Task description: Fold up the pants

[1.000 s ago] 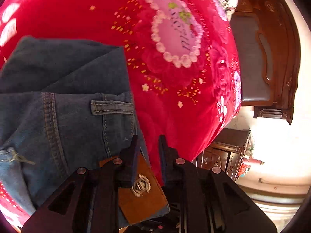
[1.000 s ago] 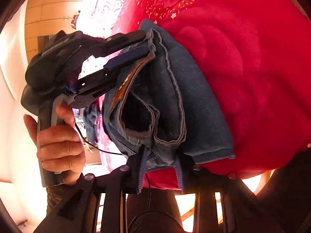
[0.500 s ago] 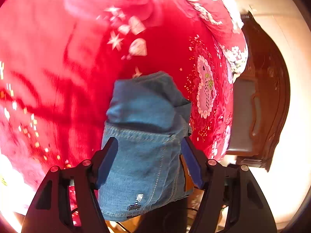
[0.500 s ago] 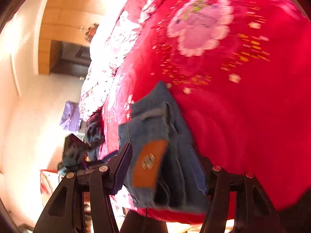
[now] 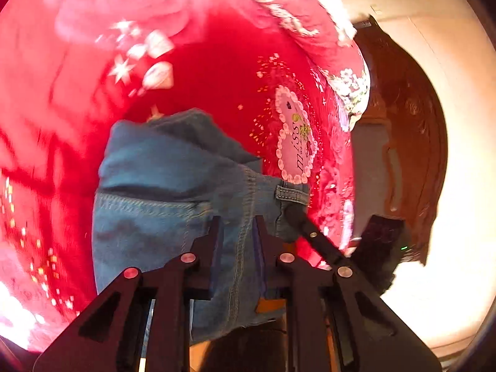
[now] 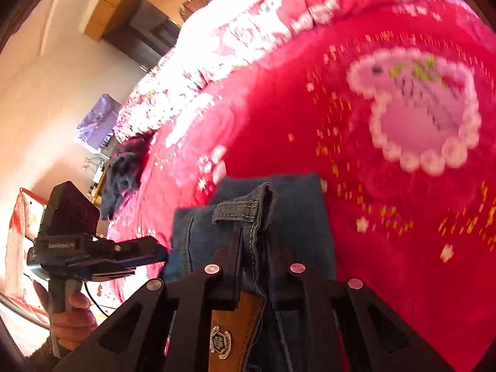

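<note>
Left wrist view: red plush bedspread (image 5: 217,71) with roses, stars and a pink heart patch (image 5: 296,142) across the bed, white floral trim along the far edge, dark carved wooden headboard (image 5: 412,142) at right against a pale wall. Folded blue jeans (image 5: 161,186) lying on the bedspread near its front edge, long axis running away from the camera, waistband and belt loop nearest, folded end farthest. Left claw (image 5: 237,229) clenched on the denim beside a stitched seam.

Right wrist view: pale wall and wooden cabinets at far left, a hand (image 6: 69,319) holding the other tool's grip, a dark garment (image 6: 124,170) heaped at the bed's edge, bedspread filling the rest. Right claw (image 6: 254,241) closing, pinching the waistband edge, brown leather patch (image 6: 234,331) just below.
</note>
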`<control>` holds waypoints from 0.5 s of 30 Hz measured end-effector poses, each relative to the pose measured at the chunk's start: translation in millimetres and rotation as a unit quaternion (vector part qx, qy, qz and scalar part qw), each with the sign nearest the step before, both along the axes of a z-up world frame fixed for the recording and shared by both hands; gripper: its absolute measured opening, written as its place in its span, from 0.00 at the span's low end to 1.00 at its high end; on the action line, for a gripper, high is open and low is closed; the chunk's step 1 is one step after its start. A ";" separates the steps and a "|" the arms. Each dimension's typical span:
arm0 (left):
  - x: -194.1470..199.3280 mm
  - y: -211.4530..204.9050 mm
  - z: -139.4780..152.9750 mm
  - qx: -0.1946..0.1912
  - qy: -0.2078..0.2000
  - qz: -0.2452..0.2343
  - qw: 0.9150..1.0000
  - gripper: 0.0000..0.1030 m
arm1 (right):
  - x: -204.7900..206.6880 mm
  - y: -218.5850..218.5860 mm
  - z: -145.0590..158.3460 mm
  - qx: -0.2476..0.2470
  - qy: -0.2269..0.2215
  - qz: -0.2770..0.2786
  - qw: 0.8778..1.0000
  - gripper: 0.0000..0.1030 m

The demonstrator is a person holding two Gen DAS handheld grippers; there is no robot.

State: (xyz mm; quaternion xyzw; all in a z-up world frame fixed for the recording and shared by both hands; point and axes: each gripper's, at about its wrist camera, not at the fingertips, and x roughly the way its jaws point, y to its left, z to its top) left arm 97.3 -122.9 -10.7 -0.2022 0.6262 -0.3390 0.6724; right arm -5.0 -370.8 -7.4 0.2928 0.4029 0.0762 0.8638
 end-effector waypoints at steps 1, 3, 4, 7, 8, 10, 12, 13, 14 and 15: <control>1.0 -9.9 -0.3 0.026 -0.020 -0.004 0.999 0.15 | 3.3 -1.3 1.8 -0.011 0.003 -0.002 1.000 0.10; 6.3 -25.1 -13.9 0.078 -0.029 -0.003 0.997 0.14 | 16.7 -1.8 -10.1 -0.066 0.027 -0.003 0.997 0.08; 9.4 -30.0 -25.5 0.087 -0.004 -0.002 0.996 0.14 | 23.9 -2.2 -21.9 -0.083 0.053 -0.004 0.995 0.08; 9.1 -15.2 -33.7 0.050 0.052 0.022 0.997 0.13 | 21.7 -6.6 -52.8 -0.072 0.098 -0.003 0.993 0.09; 6.4 -6.8 -25.3 0.042 0.038 0.024 0.998 0.13 | 14.3 -8.2 -48.4 -0.063 0.083 -0.004 0.995 0.14; -0.5 14.6 -6.3 0.055 -0.006 0.022 0.998 0.20 | 0.1 -16.3 -39.7 -0.008 0.061 0.001 0.998 0.14; -7.7 39.9 0.7 0.059 -0.021 0.024 0.998 0.48 | -18.9 -27.8 -32.5 0.040 0.053 -0.003 0.998 0.26; -10.7 52.9 -1.8 0.060 -0.015 0.032 0.998 0.60 | -27.4 -32.6 -32.1 0.073 0.054 0.000 0.996 0.33; -14.5 66.2 -7.8 0.057 -0.004 0.041 0.998 0.70 | -35.7 -36.0 -32.7 0.099 0.055 -0.002 0.994 0.45; -17.2 73.2 -14.9 0.052 0.012 0.046 0.997 0.70 | -43.3 -37.9 -35.8 0.119 0.061 -0.003 0.991 0.50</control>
